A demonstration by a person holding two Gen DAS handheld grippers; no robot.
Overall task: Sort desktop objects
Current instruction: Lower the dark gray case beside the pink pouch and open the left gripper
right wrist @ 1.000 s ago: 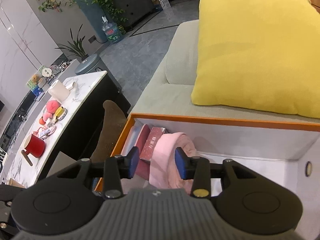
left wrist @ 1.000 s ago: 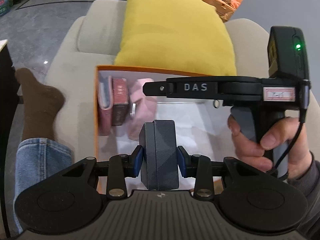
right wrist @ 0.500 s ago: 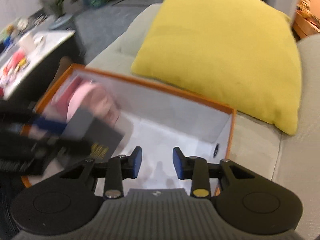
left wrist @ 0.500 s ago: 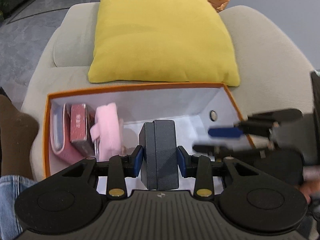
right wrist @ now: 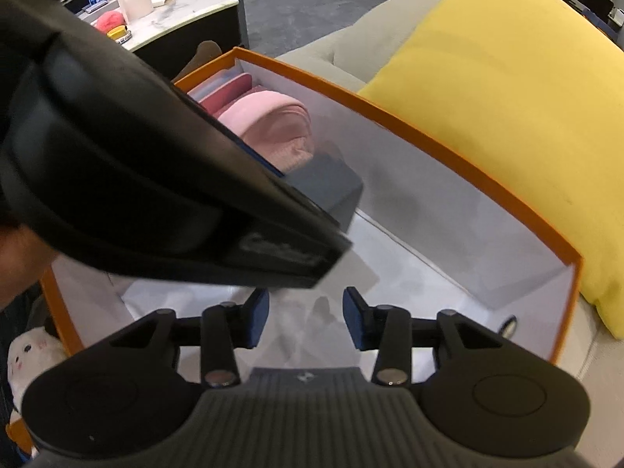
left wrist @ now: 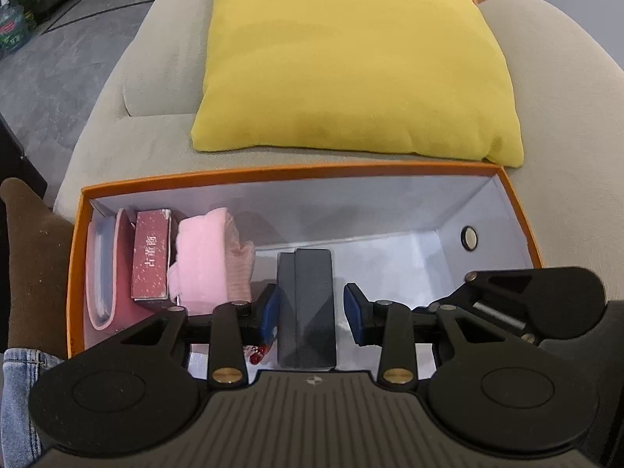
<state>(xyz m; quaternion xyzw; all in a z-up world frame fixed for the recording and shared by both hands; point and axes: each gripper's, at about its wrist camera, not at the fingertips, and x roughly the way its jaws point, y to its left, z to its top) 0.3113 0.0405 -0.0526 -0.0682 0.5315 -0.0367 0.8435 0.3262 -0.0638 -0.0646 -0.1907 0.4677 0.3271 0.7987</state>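
Note:
An open orange box (left wrist: 292, 173) with a white inside lies on the sofa. At its left end stand a pink pouch (left wrist: 103, 273), a dark red carton (left wrist: 150, 257) and a folded pink cloth (left wrist: 202, 257). My left gripper (left wrist: 312, 312) is shut on a dark grey box (left wrist: 306, 292), held upright over the floor of the orange box just right of the cloth. In the right wrist view the dark grey box (right wrist: 331, 187) pokes out past the left gripper's black body (right wrist: 156, 175). My right gripper (right wrist: 306, 319) hangs over the white floor, its jaws opening with nothing between them.
A yellow cushion (left wrist: 351, 58) leans on the sofa back just behind the orange box. A foot in a brown sock (left wrist: 31, 253) rests at the box's left end. A marble table (right wrist: 175, 7) with small items stands beyond, and a white plush toy (right wrist: 27, 351) lies by the box's near corner.
The left gripper has carried the dark grey box rightward and lower into the orange box. The right gripper has swung away from the pink cloth, rolled and sunk over the bare floor.

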